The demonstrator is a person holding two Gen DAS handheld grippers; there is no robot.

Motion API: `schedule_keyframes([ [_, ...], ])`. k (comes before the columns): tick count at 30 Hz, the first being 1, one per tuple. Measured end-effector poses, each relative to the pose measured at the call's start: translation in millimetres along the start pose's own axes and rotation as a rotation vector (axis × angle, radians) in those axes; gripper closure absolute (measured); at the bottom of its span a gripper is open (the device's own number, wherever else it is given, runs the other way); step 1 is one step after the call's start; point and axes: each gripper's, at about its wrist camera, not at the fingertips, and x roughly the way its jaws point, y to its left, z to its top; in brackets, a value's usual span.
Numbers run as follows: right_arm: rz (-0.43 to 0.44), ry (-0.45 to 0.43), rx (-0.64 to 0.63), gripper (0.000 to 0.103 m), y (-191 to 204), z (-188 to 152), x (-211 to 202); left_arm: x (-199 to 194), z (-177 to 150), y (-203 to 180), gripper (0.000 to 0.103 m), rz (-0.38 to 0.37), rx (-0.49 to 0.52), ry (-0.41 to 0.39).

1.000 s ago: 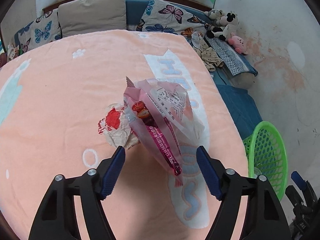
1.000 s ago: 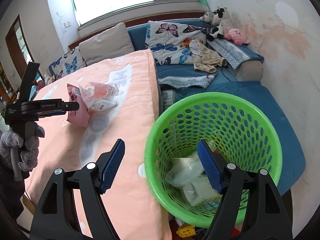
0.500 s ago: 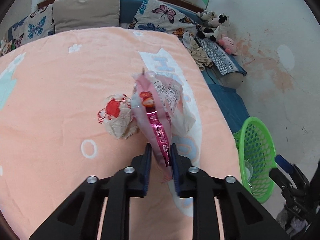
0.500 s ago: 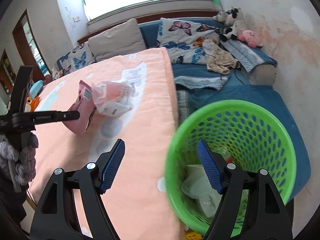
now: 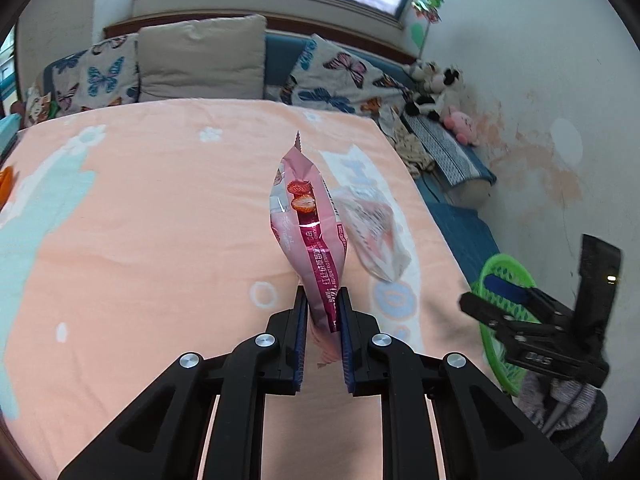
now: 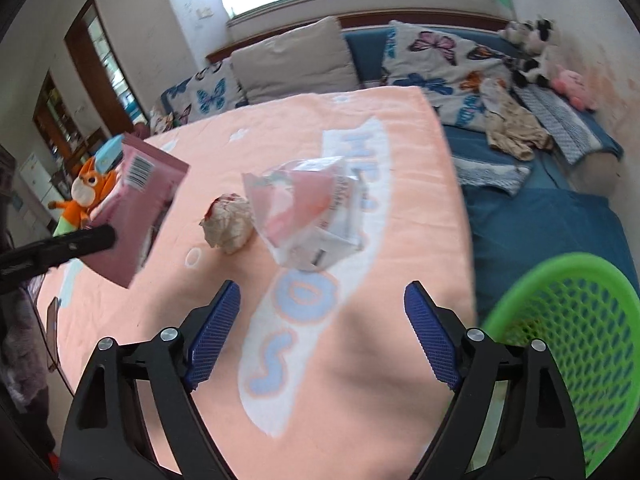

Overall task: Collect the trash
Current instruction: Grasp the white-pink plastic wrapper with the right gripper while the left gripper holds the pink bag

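Pink strawberry snack bag (image 5: pixel 310 236) is clamped at its lower end by the left gripper (image 5: pixel 323 322), lifted clear of the peach blanket (image 5: pixel 160 220). Crumpled wrapper (image 6: pixel 229 224) and clear plastic bag (image 6: pixel 308 216) are left mid-blanket, touching. Right gripper (image 6: pixel 322 334) is spread wide, jaws just opened further, nothing between them, near the blanket's right edge. Green basket (image 6: pixel 568 320) is just past that edge.
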Motion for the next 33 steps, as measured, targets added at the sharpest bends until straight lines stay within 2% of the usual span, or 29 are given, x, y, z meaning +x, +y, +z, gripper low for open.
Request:
schedule_keyframes([
  [5, 0.01, 0.03, -0.049, 0.015, 18.7, 13.7, 32.1, -9.4, 1.4, 14.0, 0.088, 0.01, -0.019, -0.016],
  [15, 0.0, 0.077, -0.024, 0.013, 18.0, 33.6, 89.6, 13.0, 5.4, 21.9, 0.088, 0.016, -0.03, 0.022],
  [26, -0.017, 0.104, 0.015, 0.012, 10.1, 45.8, 121.3, 37.1, 10.6, 20.0, 0.088, 0.018, -0.025, 0.056],
  [28, -0.021, 0.102, 0.013, 0.016, 11.2, 45.6, 121.5, 42.7, 11.0, 18.9, 0.088, 0.021, -0.024, 0.066],
  [33, -0.023, 0.109, 0.003, 0.041, 14.9, 42.9, 116.0, 53.0, 12.3, 15.0, 0.088, 0.014, -0.018, 0.08],
])
